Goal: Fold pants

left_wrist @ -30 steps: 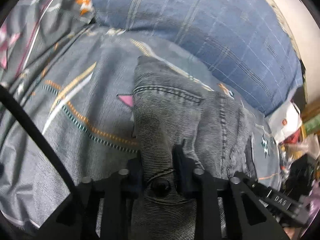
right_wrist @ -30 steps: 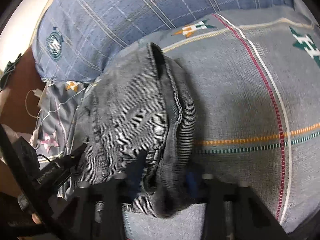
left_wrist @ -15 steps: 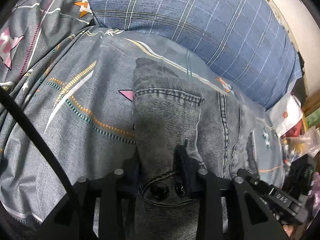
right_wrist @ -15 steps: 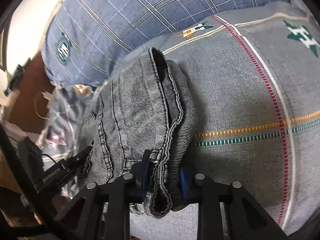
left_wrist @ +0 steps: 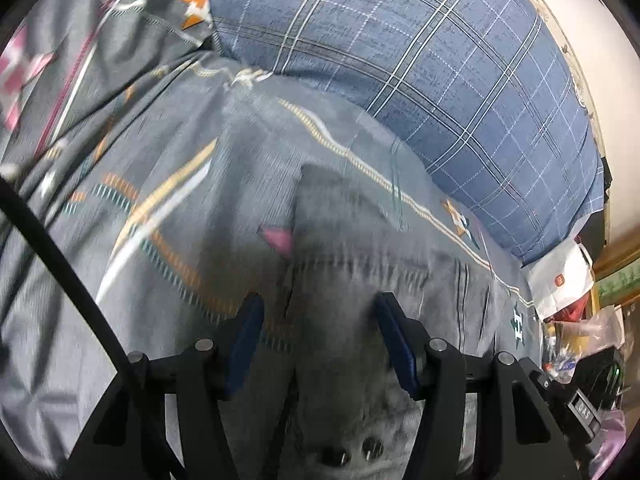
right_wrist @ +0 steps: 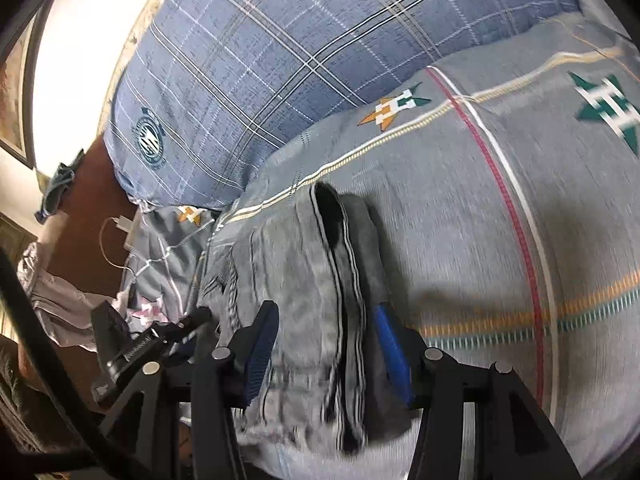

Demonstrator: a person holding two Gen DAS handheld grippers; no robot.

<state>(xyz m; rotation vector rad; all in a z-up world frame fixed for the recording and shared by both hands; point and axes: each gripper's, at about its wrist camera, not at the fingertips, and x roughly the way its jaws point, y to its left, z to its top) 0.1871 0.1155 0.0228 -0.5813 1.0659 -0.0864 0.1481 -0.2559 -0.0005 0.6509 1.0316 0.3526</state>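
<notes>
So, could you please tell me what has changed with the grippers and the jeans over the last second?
Both grippers let go. The left gripper and the right gripper, each clamped on the folded jeans half a second ago, now have their fingers spread apart with the denim loose between them. The jeans stayed where they were, folded on the patterned bedspread below the blue plaid pillow.

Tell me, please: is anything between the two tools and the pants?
Nothing visible is. The left tool and right tool are both open, and the grey pants lie directly between their fingers on the bedsheet.
</notes>
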